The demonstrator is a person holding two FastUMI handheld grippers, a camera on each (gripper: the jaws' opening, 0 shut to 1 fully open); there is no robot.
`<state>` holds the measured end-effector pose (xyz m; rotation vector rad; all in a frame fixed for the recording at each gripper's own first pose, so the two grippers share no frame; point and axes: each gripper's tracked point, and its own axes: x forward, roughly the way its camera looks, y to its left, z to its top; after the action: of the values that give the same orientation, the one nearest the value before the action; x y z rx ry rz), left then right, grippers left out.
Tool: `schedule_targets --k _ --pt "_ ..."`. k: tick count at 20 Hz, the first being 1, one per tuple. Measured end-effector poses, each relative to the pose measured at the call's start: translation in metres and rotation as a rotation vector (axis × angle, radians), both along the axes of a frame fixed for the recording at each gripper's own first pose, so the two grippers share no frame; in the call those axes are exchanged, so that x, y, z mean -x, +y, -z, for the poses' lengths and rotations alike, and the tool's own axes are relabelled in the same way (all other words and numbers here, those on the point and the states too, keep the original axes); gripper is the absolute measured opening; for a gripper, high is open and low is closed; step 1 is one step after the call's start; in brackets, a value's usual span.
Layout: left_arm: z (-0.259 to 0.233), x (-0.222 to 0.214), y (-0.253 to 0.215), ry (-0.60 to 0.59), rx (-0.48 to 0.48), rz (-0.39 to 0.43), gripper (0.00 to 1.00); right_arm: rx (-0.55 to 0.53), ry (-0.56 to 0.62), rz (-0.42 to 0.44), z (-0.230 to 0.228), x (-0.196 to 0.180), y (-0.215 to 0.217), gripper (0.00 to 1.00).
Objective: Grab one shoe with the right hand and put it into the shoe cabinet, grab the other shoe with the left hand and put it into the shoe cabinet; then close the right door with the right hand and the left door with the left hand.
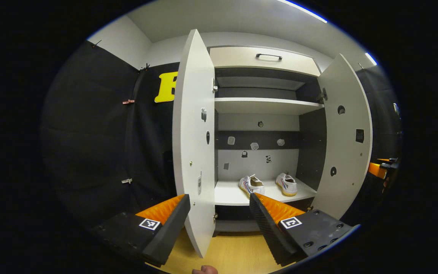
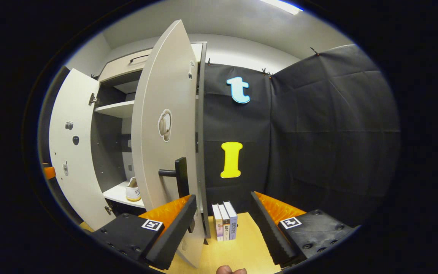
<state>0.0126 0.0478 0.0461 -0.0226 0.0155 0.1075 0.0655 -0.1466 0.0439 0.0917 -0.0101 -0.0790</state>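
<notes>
Both white sneakers [image 1: 268, 184] sit on the shoe cabinet's lower shelf [image 1: 228, 194], near its front edge, so only the doors remain. The right gripper [image 2: 222, 213], fingers spread and empty, faces the right door [image 2: 162, 152] beside its handle [image 2: 179, 175], likely to push. The left gripper [image 1: 219, 213], also spread, straddles the left door's [image 1: 194, 144] edge.

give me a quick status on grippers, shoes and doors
Left gripper open, right gripper open. Both shoes on cabinet shelf. Left door, right door open.
</notes>
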Motion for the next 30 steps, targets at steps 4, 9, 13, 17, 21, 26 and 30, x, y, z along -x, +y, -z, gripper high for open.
schedule_targets --k 4,9,13,17,21,26,30 --pt "0.001 0.009 0.013 0.0 0.006 -0.016 0.98 -0.007 -0.004 -0.1 -0.001 -0.007 0.045 0.96" --pt "0.005 0.02 0.039 0.004 0.013 -0.057 0.98 0.004 -0.028 -0.245 -0.016 -0.014 0.112 0.96" --pt "0.005 0.025 0.065 0.002 0.005 -0.103 0.99 0.031 -0.037 -0.309 -0.02 -0.004 0.143 0.98" --pt "0.001 0.023 0.091 -0.012 0.012 -0.137 0.98 -0.014 -0.014 -0.339 -0.015 0.008 0.162 0.98" --pt "-0.004 0.02 0.122 -0.032 -0.001 -0.18 0.98 -0.017 0.004 -0.334 -0.008 0.015 0.168 0.98" --pt "0.0 -0.007 0.155 -0.037 -0.012 -0.205 0.98 -0.02 -0.01 -0.331 -0.015 0.028 0.177 0.98" --pt "0.012 -0.036 0.174 -0.024 -0.05 -0.22 0.98 -0.036 -0.008 -0.339 -0.015 0.042 0.186 0.98"
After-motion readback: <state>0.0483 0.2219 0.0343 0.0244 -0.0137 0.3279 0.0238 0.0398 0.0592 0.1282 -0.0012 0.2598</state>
